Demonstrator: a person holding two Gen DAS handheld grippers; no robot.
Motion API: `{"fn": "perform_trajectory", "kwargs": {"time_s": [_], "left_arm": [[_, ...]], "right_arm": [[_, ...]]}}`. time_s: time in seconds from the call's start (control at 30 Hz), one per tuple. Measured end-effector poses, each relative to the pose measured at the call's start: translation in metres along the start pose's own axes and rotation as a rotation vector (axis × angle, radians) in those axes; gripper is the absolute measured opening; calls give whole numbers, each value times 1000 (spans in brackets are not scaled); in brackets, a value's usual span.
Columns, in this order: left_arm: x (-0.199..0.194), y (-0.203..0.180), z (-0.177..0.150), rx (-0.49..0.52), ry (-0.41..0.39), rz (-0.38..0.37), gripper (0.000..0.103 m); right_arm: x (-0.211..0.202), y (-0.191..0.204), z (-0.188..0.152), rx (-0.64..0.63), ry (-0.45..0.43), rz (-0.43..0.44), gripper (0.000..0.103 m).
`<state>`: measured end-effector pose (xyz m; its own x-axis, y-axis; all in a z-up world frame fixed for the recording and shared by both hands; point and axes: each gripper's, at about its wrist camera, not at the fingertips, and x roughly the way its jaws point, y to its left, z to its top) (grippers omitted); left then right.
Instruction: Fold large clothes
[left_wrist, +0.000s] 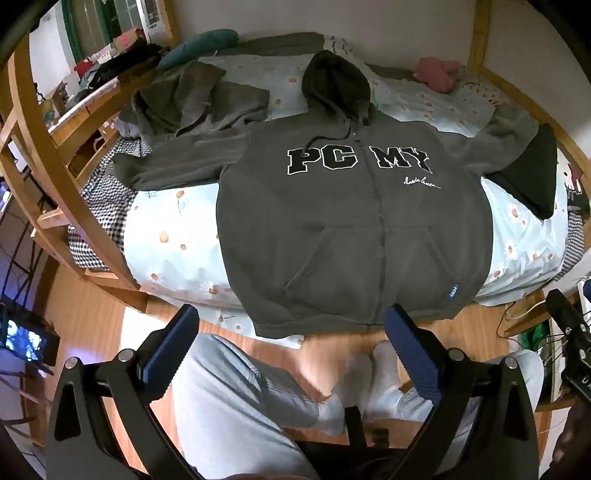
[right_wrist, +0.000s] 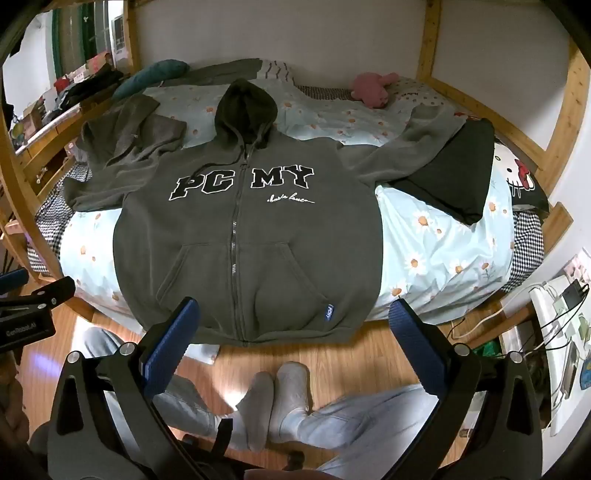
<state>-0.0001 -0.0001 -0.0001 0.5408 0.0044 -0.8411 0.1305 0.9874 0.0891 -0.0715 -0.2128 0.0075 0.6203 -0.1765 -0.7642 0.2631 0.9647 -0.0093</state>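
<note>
The grey hoodie (left_wrist: 354, 229) is laid flat, front up, on the bed (left_wrist: 173, 251), w/ left gripper (left_wrist: 295, 354) & right gripper (right_wrist: 295, 350) held released above the floor, nothing grasped.

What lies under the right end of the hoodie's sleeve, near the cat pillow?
A folded black garment lies under the grey hoodie sleeve there, on the floral sheet. The sleeve's cuff is not clearly visible.
</note>
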Motion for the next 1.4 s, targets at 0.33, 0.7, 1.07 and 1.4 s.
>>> {"fn": "perform_trajectory", "kwargs": {"time_s": [0.33, 0.7, 1.07, 1.4], "left_arm": [[2, 7, 1, 2, 8, 5, 98], [2, 3, -1, 6, 9, 8, 98], [4, 3, -2, 10, 20, 13, 98], [6, 0, -4, 19, 21, 10, 98]], "right_arm": [[0, 0, -1, -1, 1, -1, 100], [2, 1, 0, -3, 7, -3, 100], [1, 0, 1, -5, 10, -4, 100], [1, 1, -1, -5, 13, -5, 100]]}}
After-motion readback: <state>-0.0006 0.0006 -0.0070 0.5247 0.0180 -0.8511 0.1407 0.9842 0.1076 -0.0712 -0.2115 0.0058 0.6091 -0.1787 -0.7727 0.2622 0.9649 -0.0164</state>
